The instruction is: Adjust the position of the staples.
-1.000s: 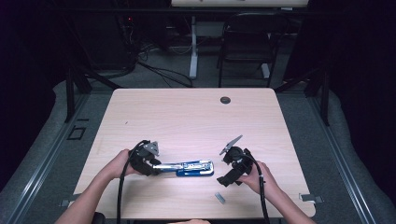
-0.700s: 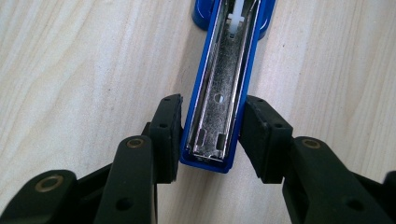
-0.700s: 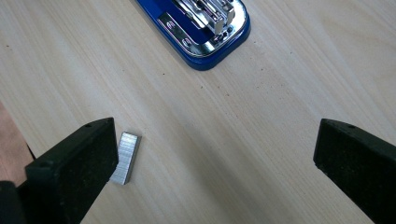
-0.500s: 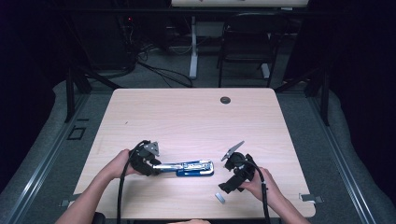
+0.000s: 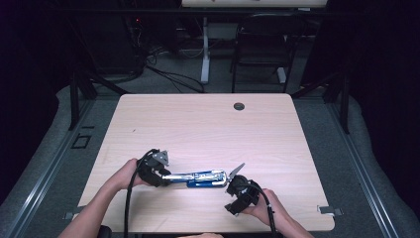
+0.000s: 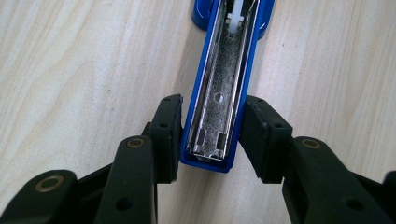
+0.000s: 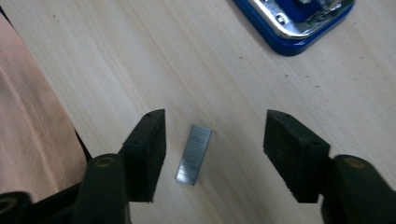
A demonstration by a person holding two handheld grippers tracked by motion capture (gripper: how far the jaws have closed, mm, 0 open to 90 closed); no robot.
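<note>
The staple strip (image 7: 193,154) lies on the table (image 5: 208,124) between the right gripper (image 7: 212,154)'s closing, not-yet-touching jaws; the left gripper (image 6: 212,135) clamps the opened stapler (image 6: 219,93) steady for loading.

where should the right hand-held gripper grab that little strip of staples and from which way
Take the strip of staples across its two long sides, coming straight down from above. It lies flat on the table, thin and narrow, between the right hand-held gripper's pads, which have just been closing but stand apart from it.
</note>
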